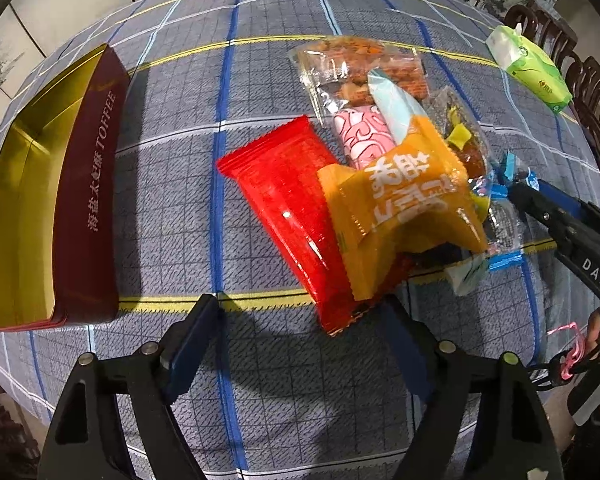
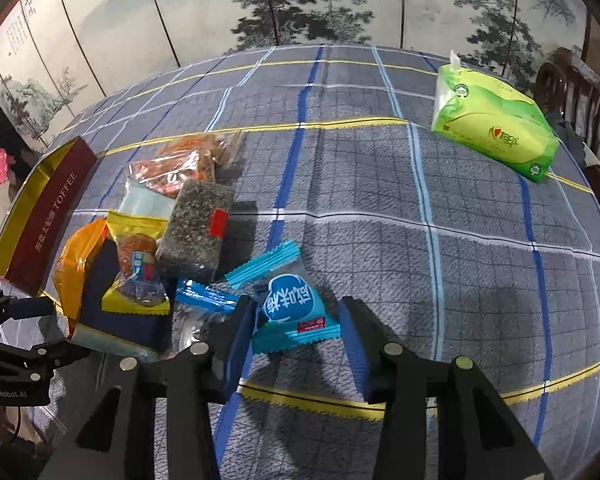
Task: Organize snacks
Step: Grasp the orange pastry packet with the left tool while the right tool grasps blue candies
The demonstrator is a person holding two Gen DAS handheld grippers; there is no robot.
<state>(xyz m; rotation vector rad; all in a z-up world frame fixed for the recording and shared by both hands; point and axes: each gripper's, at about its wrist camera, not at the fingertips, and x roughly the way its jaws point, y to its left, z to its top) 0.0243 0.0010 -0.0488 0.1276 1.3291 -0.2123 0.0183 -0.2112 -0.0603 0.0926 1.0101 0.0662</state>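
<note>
On checked cloth (image 2: 380, 184), blue candy pkt (image 2: 292, 304) sits btwn right tool (image 2: 296, 320) pads, not pinched.

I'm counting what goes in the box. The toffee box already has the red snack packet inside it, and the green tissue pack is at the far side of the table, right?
Not quite. The toffee box is empty; the red snack packet lies on the tablecloth beside the snack pile, as the left wrist view shows. The green tissue pack is at the far side.

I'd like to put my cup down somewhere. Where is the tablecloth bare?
Bare cloth lies between the toffee box and the red packet, and between the snack pile and the green tissue pack. The pile itself is crowded, with both grippers working at it.
</note>
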